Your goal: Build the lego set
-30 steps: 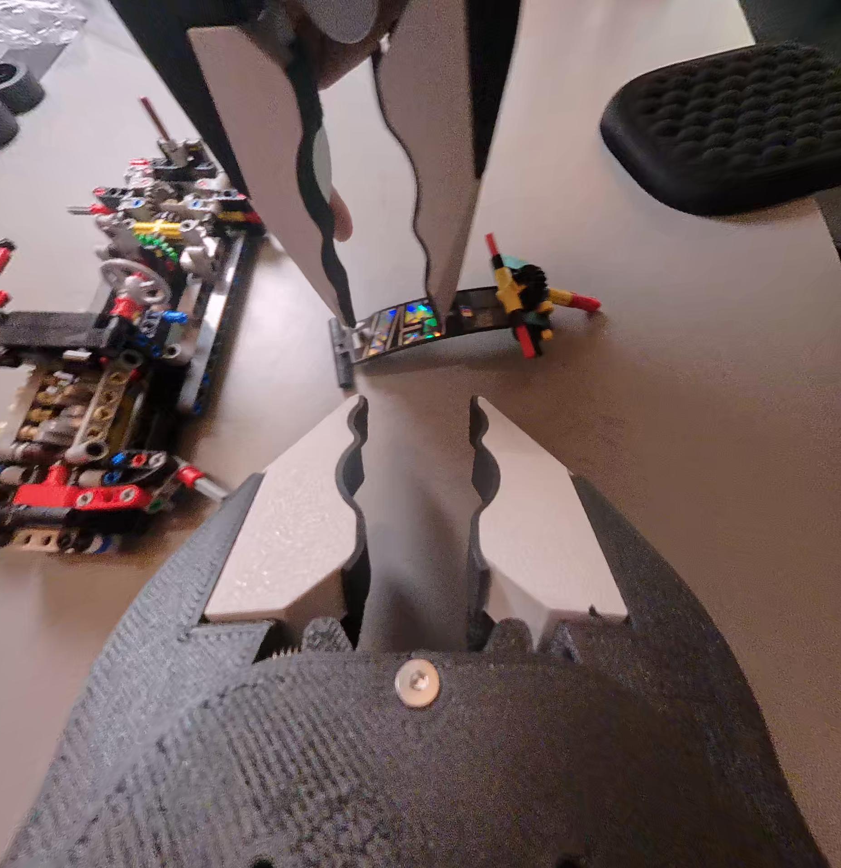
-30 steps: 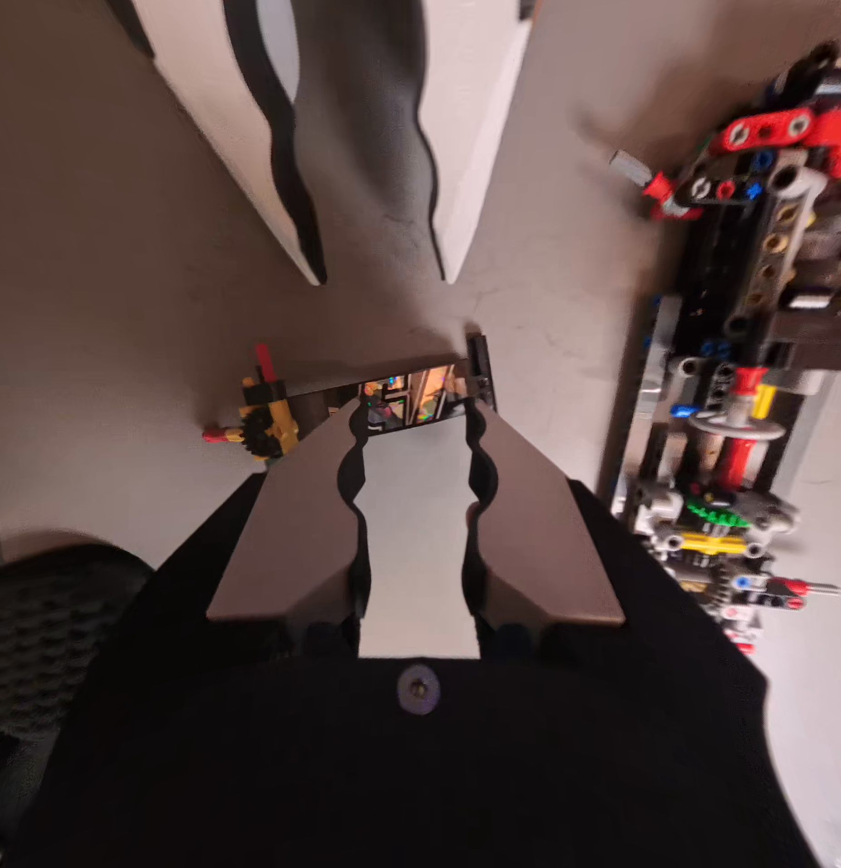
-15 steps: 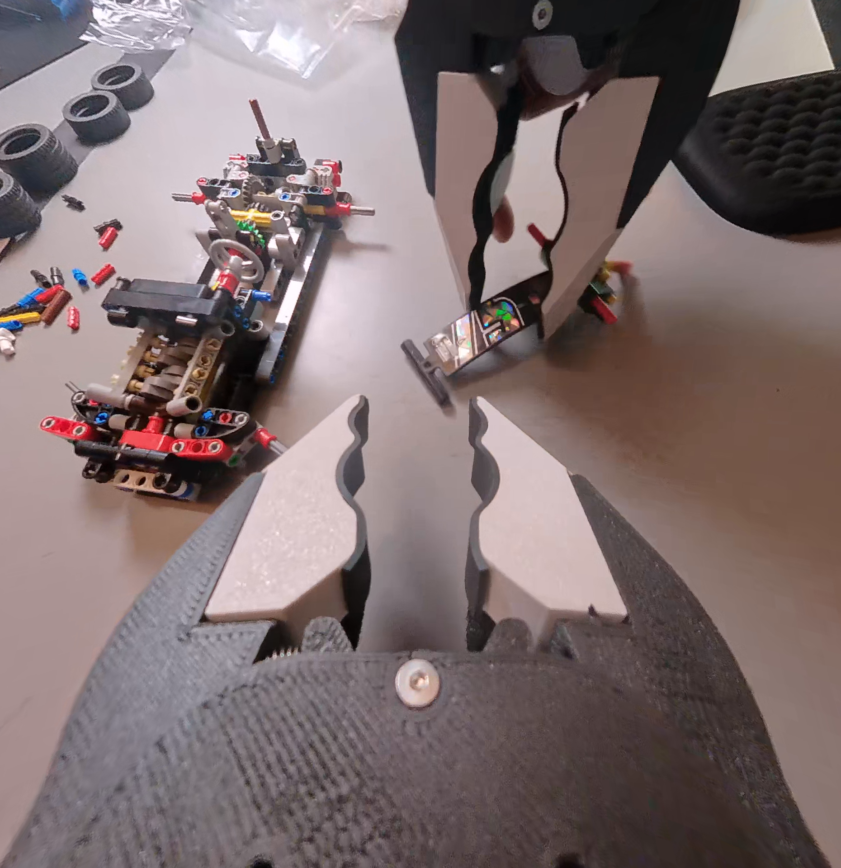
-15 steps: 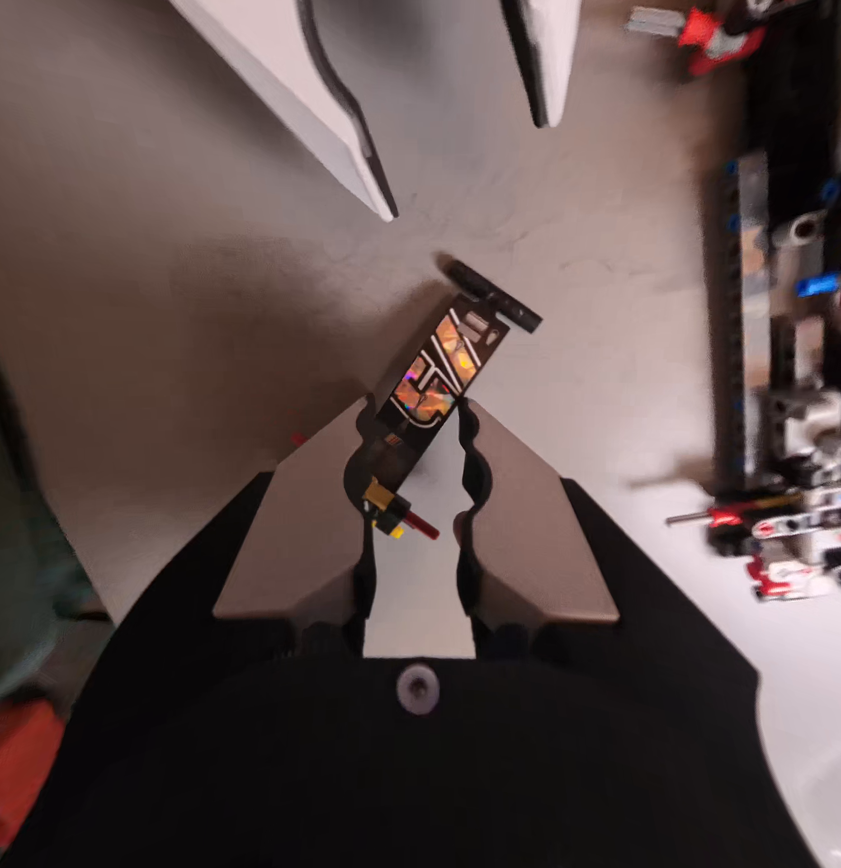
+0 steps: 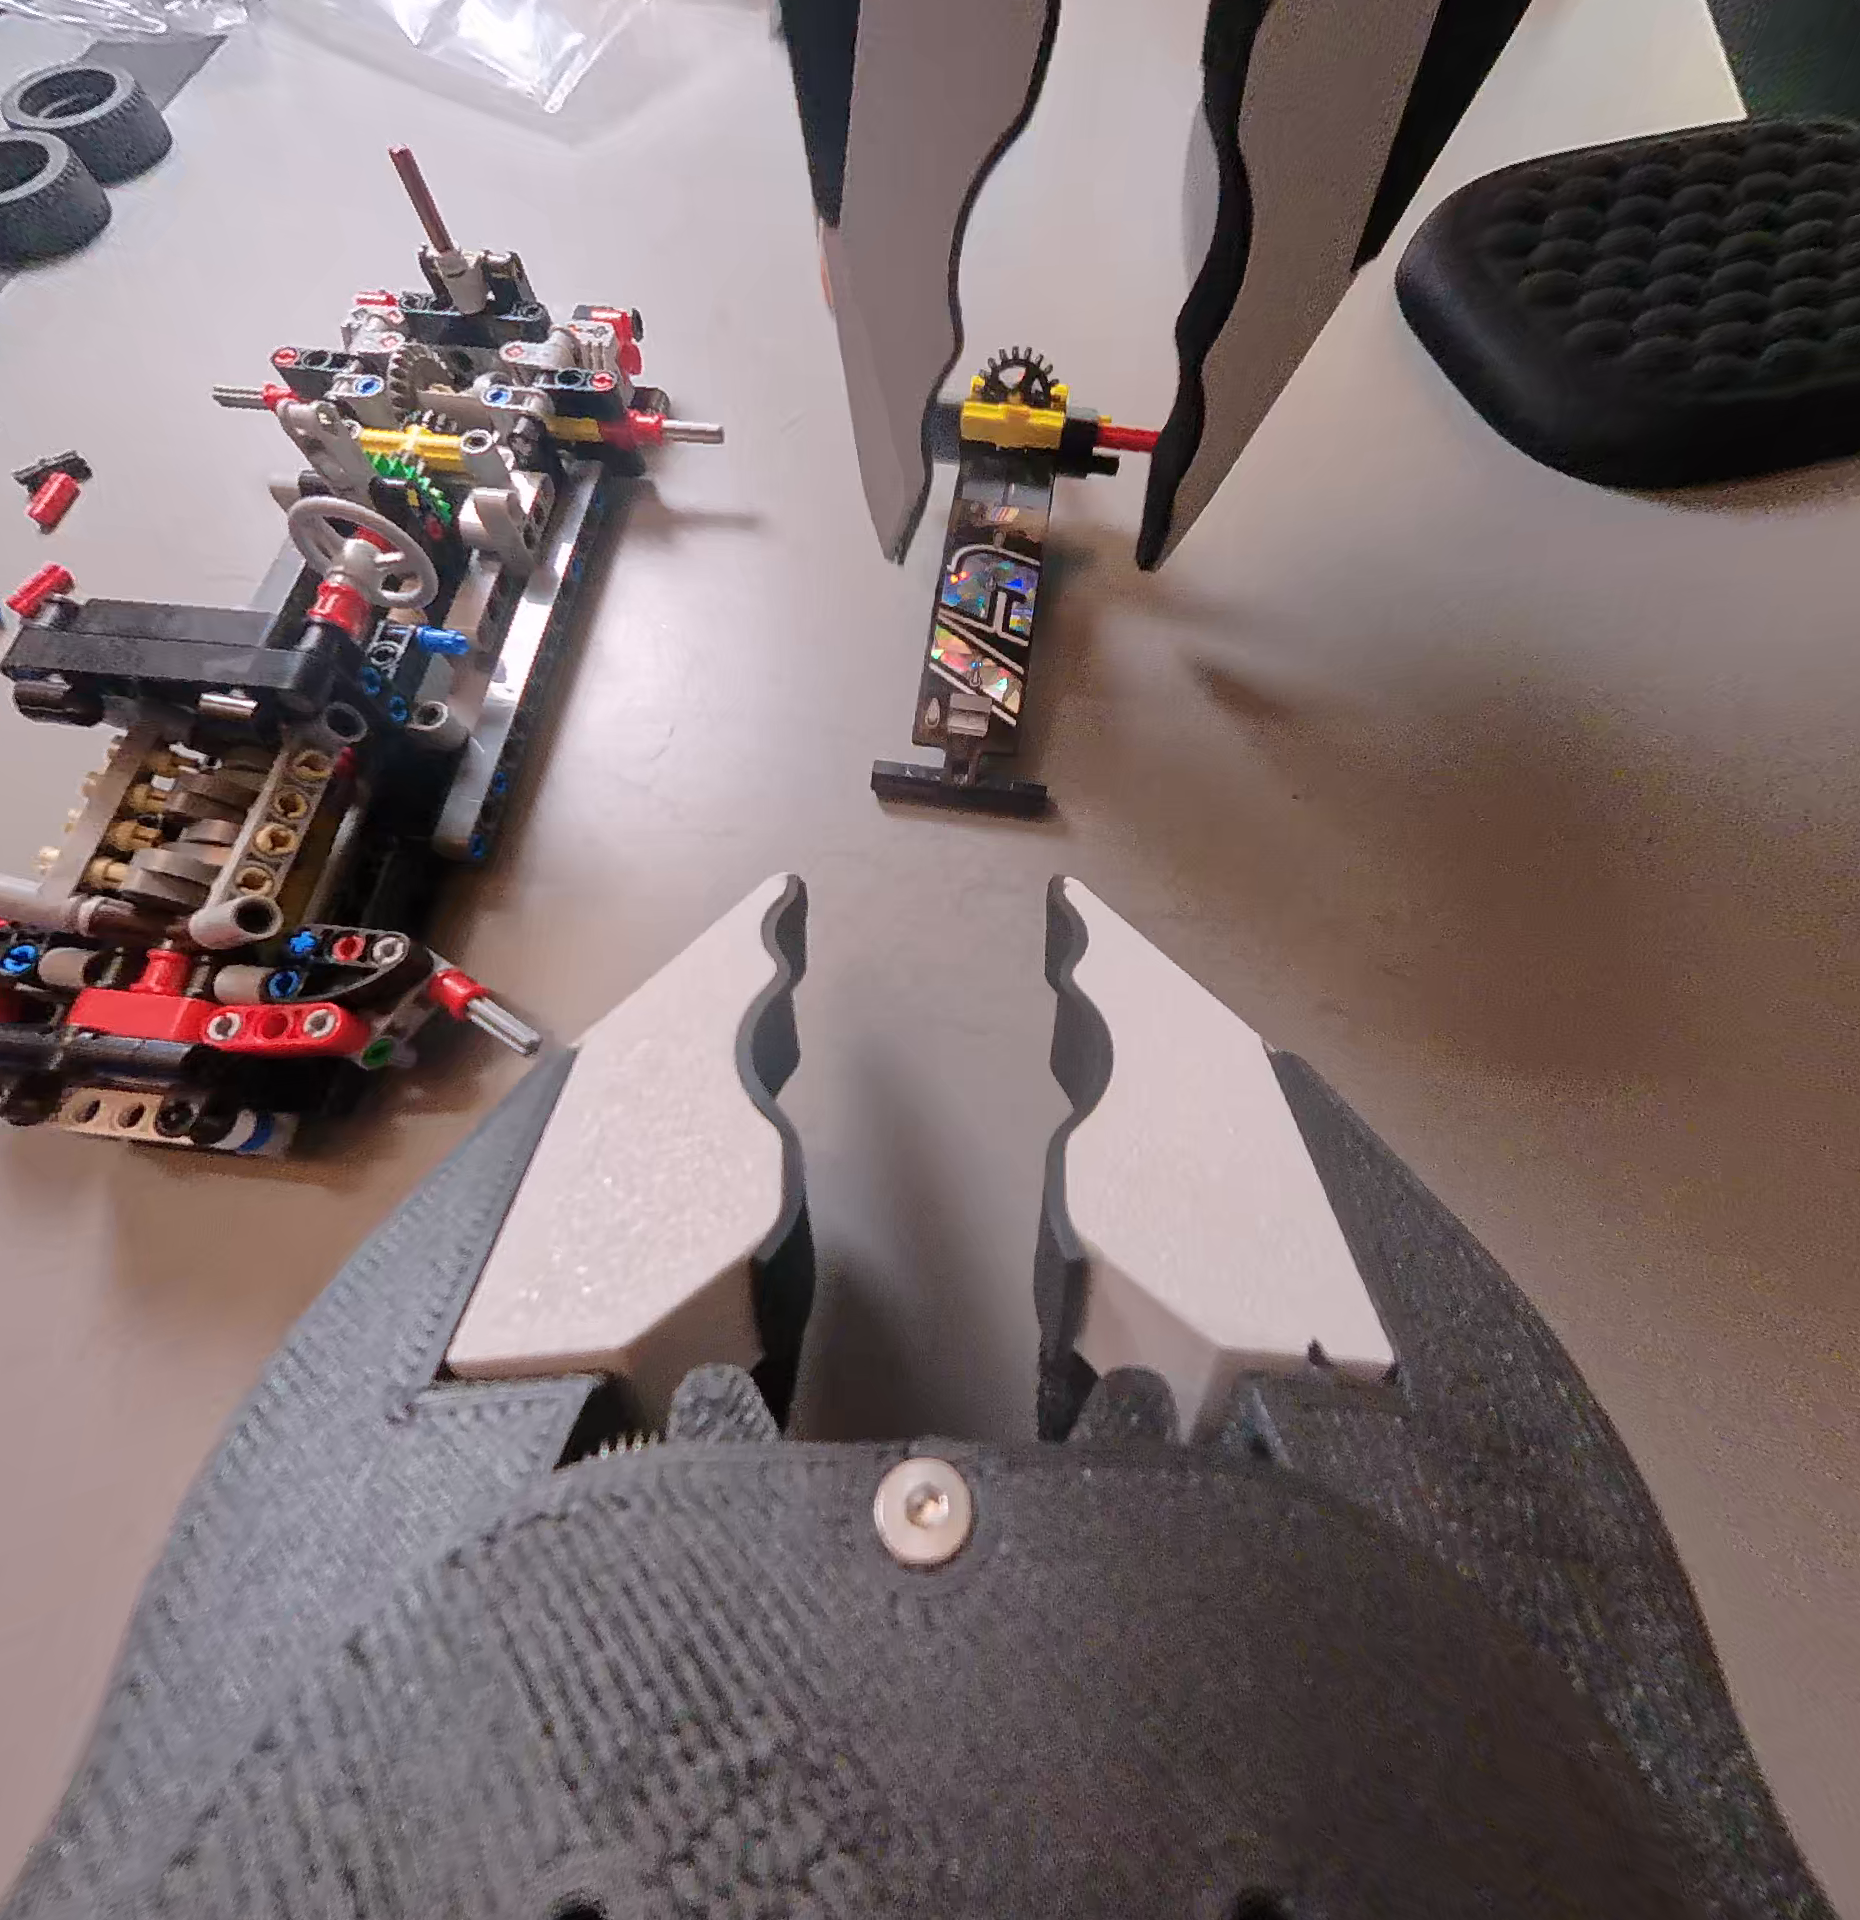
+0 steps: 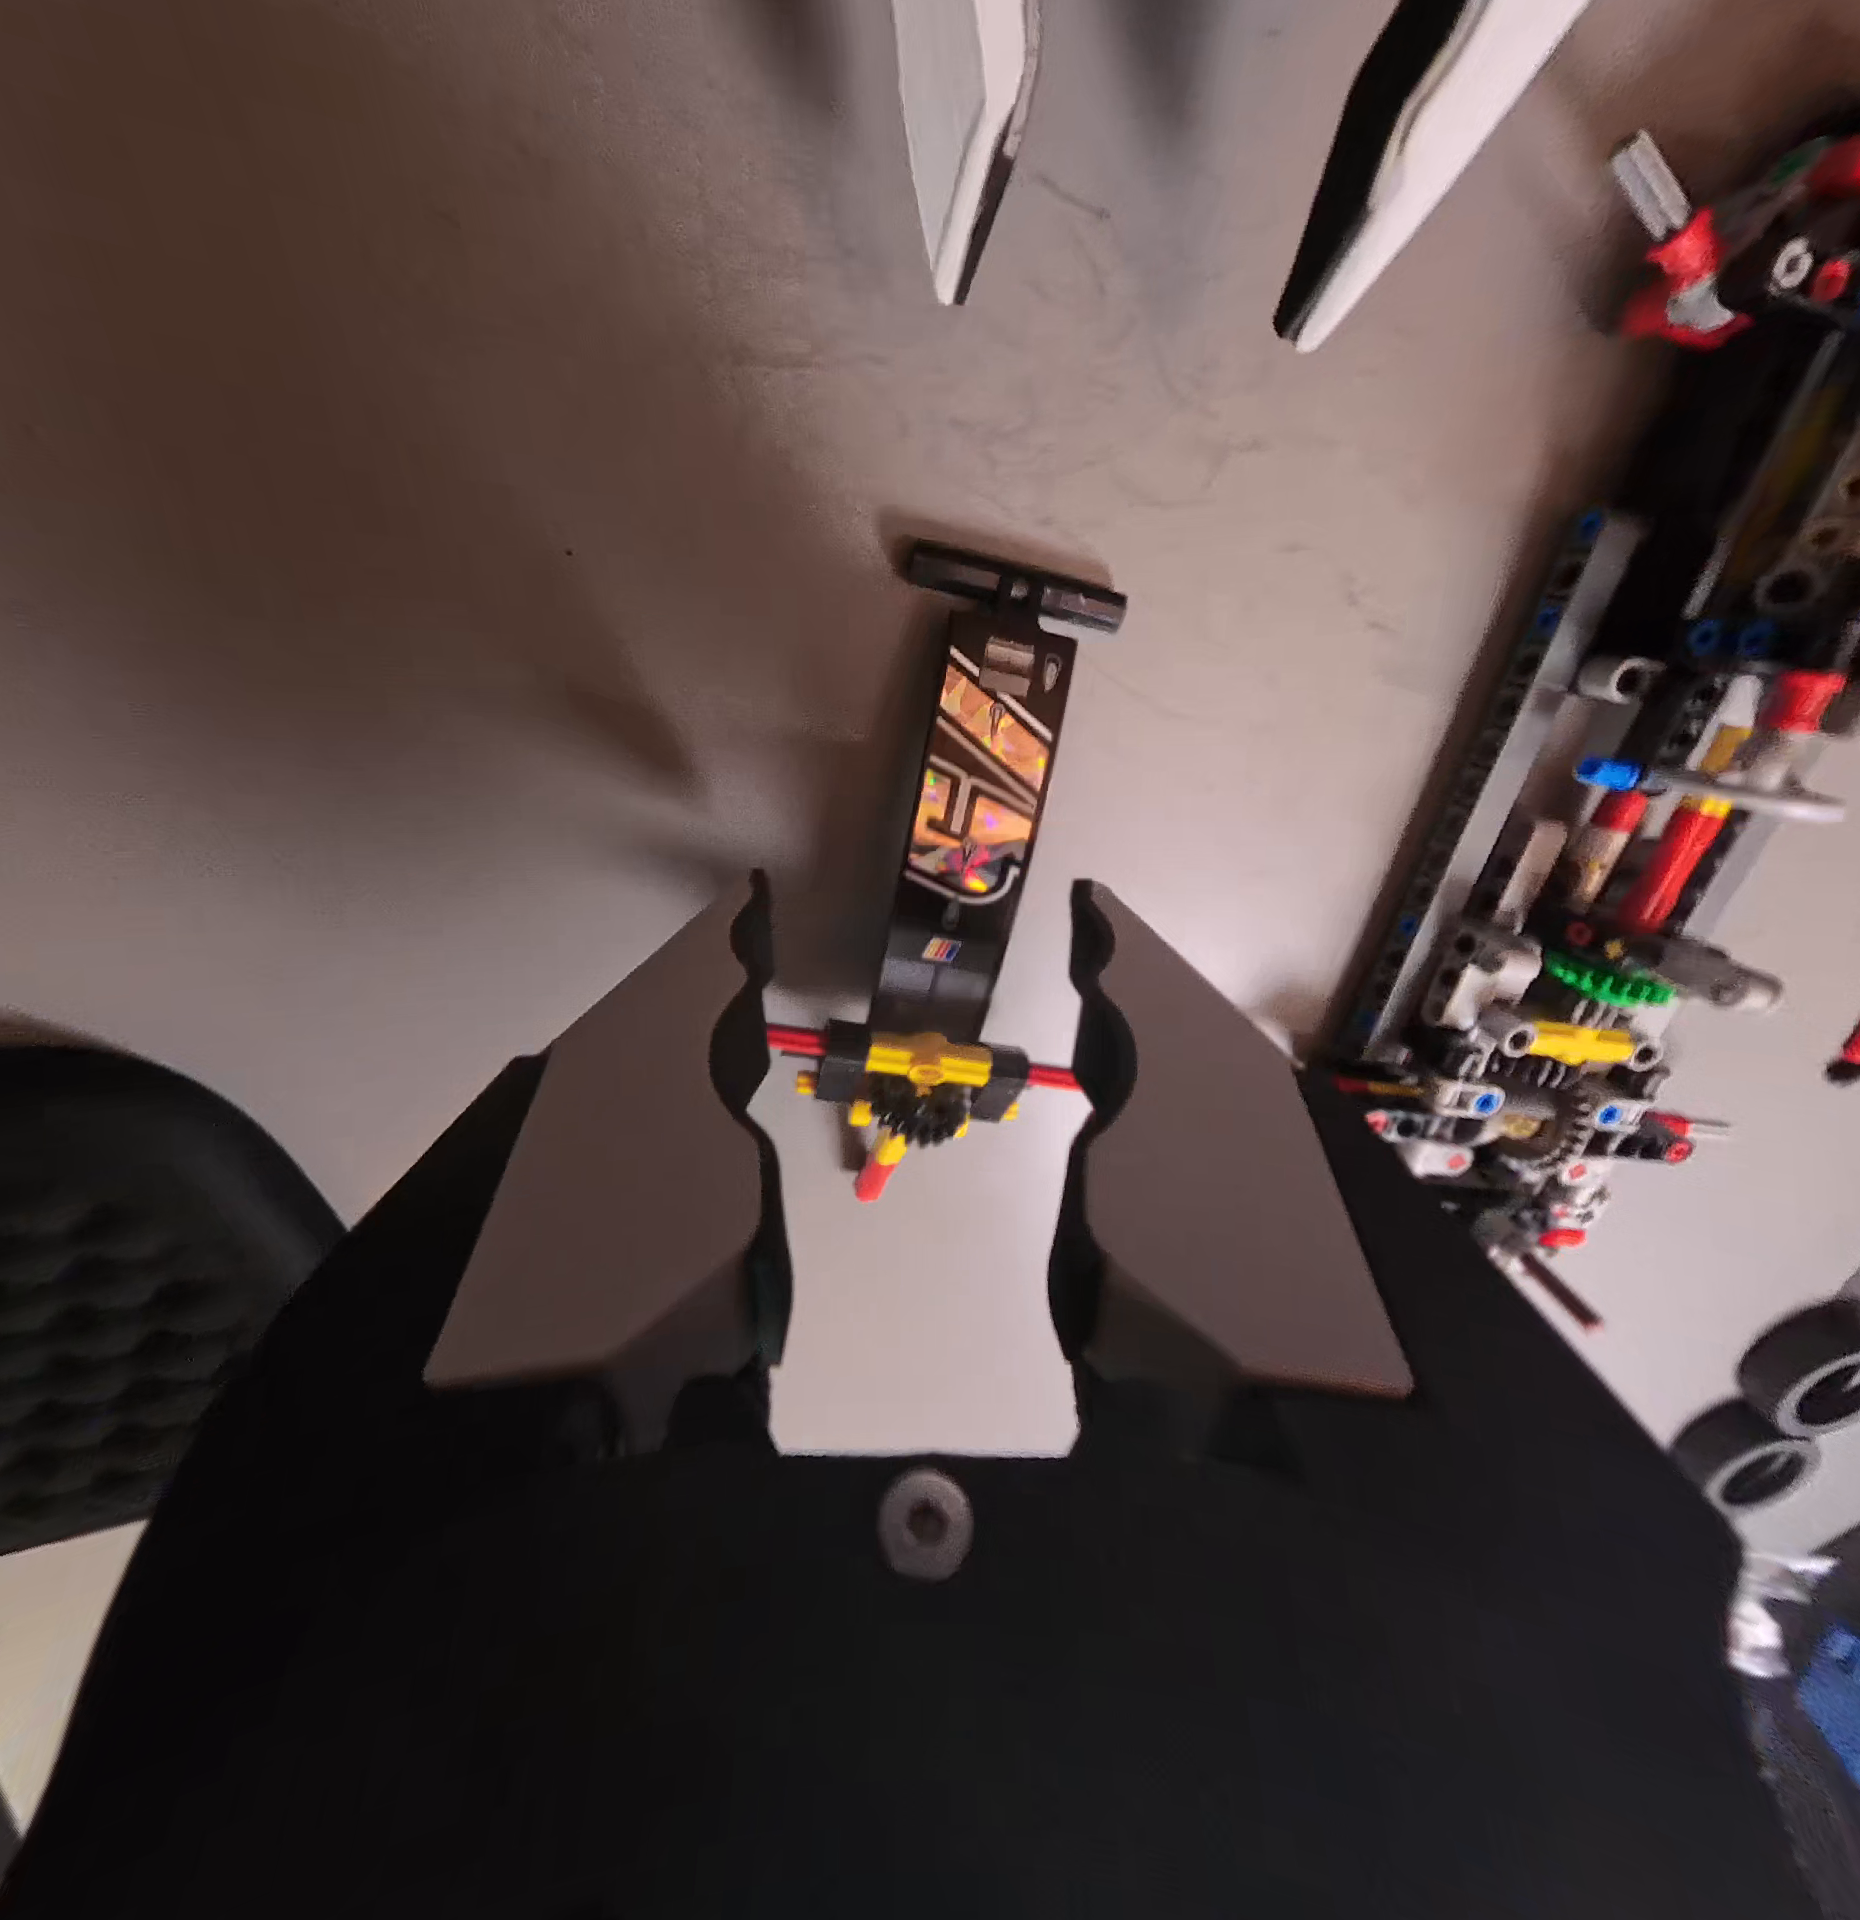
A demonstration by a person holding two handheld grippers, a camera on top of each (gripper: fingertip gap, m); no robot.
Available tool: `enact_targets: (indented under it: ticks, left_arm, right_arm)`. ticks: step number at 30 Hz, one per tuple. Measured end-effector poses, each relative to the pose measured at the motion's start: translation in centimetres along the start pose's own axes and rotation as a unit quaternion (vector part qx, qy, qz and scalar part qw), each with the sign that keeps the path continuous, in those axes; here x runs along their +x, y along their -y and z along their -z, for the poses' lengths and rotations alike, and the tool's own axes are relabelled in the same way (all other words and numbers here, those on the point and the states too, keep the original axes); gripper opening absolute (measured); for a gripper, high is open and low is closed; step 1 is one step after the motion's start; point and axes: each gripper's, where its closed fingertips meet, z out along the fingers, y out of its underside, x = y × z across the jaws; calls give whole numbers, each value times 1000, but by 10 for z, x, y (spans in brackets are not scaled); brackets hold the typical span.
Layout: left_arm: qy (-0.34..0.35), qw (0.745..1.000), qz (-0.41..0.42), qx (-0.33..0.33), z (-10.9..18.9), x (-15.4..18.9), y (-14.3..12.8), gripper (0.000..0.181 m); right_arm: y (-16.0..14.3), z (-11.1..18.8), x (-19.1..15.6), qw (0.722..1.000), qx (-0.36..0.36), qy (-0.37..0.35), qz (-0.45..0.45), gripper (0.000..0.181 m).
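A black curved panel with a shiny holographic sticker (image 5: 983, 644) lies flat on the table, its cross-bar end toward my left gripper (image 5: 926, 894). At its far end sits a yellow and black gear block with a red axle (image 5: 1014, 410). My left gripper is open and empty, just short of the cross-bar. My right gripper (image 6: 918, 888) is open and straddles the gear block (image 6: 921, 1070); the red axle ends reach close to its pads. The panel (image 6: 983, 790) points away from it. The part-built car chassis (image 5: 313, 675) lies to the left.
Black tyres (image 5: 43, 177) and loose red and blue pins (image 5: 43, 499) lie at the far left, with a clear plastic bag (image 5: 490, 42) behind. A black textured pad (image 5: 1674, 301) sits at the right edge. The chassis (image 6: 1632, 831) and tyres (image 6: 1809, 1382) also show in the right wrist view. The gap from one gripper's tips to the other's is roughly 9 cm.
The right gripper took hold of the crosswise panel, turned it lengthwise, set it down and opened wider around its gear end. The left gripper drew back a little.
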Motion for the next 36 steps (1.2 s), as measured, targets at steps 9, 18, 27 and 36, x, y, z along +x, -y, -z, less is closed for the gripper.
enact_targets:
  ticks: [9, 18, 27, 36]
  left_arm:
    - [-5, 1000, -2, 1, -2, 3, 0, 44]
    - [-46, 999, -10, 23, -13, 20, 20, 57]
    - [-19, 1000, -11, 0, -11, 12, 17, 55]
    - [-34, 996, -36, -78, -34, 11, 21, 46]
  right_arm:
    - [-13, -10, -3, 1000, 4, 3, -28, 22]
    - [24, -11, 4, 998, 53, -13, 19, 22]
    - [14, 45, 19, 971, 212, -78, -75, 44]
    - [-40, 31, -13, 945, 270, -87, -163, 35]
